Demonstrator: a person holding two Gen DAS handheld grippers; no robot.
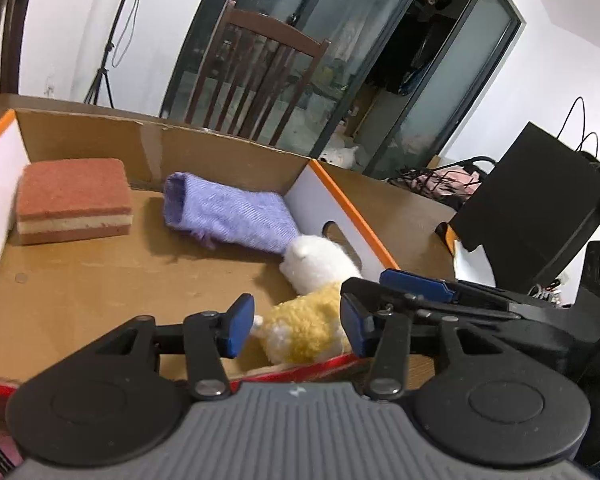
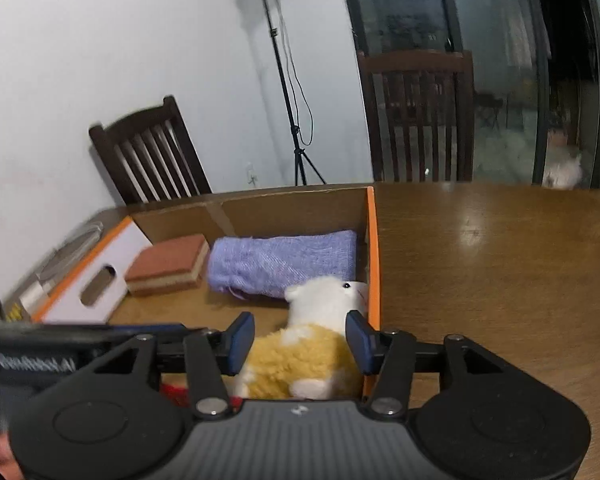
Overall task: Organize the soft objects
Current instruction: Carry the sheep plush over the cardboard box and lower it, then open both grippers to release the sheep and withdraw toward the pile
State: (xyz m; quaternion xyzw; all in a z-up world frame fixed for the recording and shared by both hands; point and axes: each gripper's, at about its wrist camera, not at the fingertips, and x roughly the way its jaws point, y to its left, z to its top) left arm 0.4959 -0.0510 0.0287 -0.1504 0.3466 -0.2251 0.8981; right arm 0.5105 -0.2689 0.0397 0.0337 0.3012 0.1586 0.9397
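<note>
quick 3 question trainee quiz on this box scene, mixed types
1. True or false: the sponge lies outside the cardboard box.
2. What colour is the rolled towel? A green B purple C red
3. Which soft item lies nearest the left gripper and right gripper?

Key: 1 false. 2 B. 3 the plush toy, yellow and white.

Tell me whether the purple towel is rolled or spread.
Rolled: the purple towel lies as a tube in the cardboard box, its open end visible.
</note>
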